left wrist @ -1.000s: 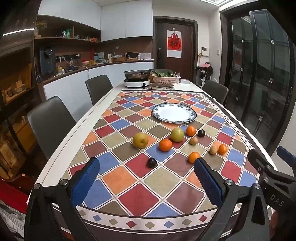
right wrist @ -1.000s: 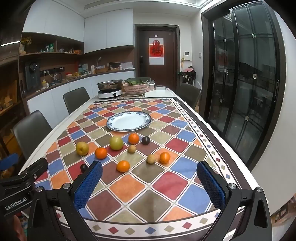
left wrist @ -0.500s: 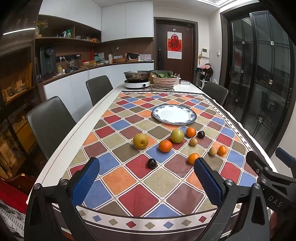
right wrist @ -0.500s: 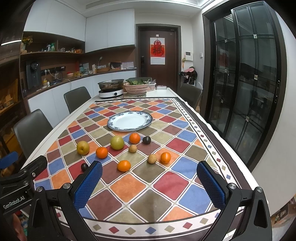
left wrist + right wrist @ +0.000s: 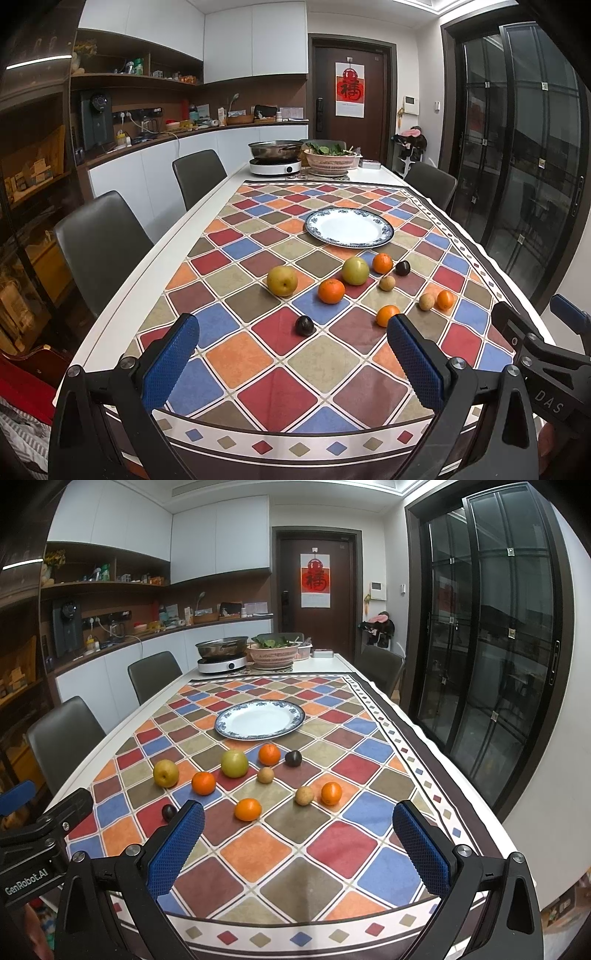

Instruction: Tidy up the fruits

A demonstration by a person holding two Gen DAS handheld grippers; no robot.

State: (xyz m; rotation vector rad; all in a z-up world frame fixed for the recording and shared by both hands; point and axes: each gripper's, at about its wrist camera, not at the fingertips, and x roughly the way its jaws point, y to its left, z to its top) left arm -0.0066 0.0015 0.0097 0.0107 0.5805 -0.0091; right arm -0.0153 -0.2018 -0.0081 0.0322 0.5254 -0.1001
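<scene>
Several loose fruits lie on the checked tablecloth [image 5: 258,354]: a yellow pear [image 5: 282,281] [image 5: 166,773], a green apple [image 5: 355,271] [image 5: 234,763], several oranges such as one [image 5: 331,291] [image 5: 203,783] beside the apple, two dark plums [image 5: 305,325] [image 5: 293,758], and small brown fruits [image 5: 304,795]. Beyond them sits an empty blue-rimmed white plate [image 5: 384,232] [image 5: 295,716]. My left gripper [image 5: 293,365] hangs open over the near table edge, nothing between its blue pads. My right gripper [image 5: 299,853] is open too, empty, to the right of the left one.
An induction cooker with a pan [image 5: 275,158] and a pink basket of greens [image 5: 332,157] stand at the table's far end. Grey chairs [image 5: 99,236] line the left side, another [image 5: 430,184] the right. Glass doors [image 5: 491,635] run along the right wall.
Both grippers have drifted slightly; the view of the table shifts a little. The fruits and plate have not moved, and both grippers stay open.
</scene>
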